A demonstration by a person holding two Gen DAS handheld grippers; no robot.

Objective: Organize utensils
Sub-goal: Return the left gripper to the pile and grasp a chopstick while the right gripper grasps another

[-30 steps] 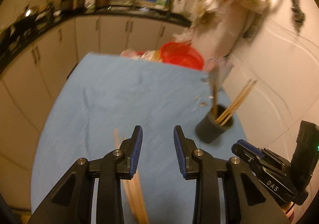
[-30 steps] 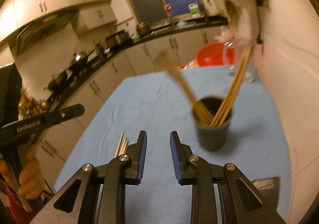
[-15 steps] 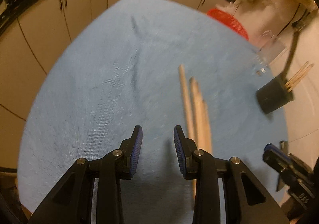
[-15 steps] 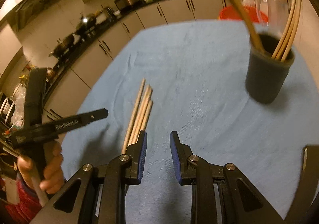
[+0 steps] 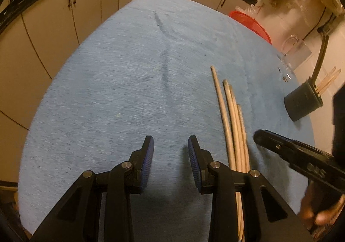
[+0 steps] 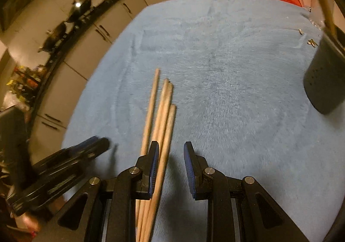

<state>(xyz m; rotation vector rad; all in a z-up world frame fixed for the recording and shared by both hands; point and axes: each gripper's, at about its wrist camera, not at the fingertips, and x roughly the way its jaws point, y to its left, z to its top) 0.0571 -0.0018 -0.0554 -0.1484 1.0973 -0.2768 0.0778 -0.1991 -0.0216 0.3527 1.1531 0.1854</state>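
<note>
Left wrist view: left hand-held gripper (image 5: 170,147), black with blue pads, jaws spread with a clear gap, nothing between them, angled down over the blue tabletop (image 5: 129,69). Chopsticks (image 5: 231,121): a bundle of pale wooden sticks lying flat on the cloth just right of the right-hand finger, tips pointing away, near ends passing under that finger's frame. Right hand-held gripper (image 5: 258,135): seen from the side at the right edge, its tip near the chopsticks, the hand behind it blurred. Holder (image 5: 301,102): a dark cup at the far right of the tabletop, well apart from the loose sticks, with several chopsticks and a dark handle standing in it. Red basin (image 5: 252,23): at the far right edge of the tabletop.

Right wrist view: right hand-held gripper (image 6: 171,152), jaws parted. The chopsticks (image 6: 163,110) run beneath its left finger; one stick shows in the gap close to that pad, though contact cannot be told. Holder (image 6: 323,74) at the right edge. Left hand-held gripper (image 6: 99,144) at lower left, blurred. Cabinets (image 6: 90,48) line the background.
</note>
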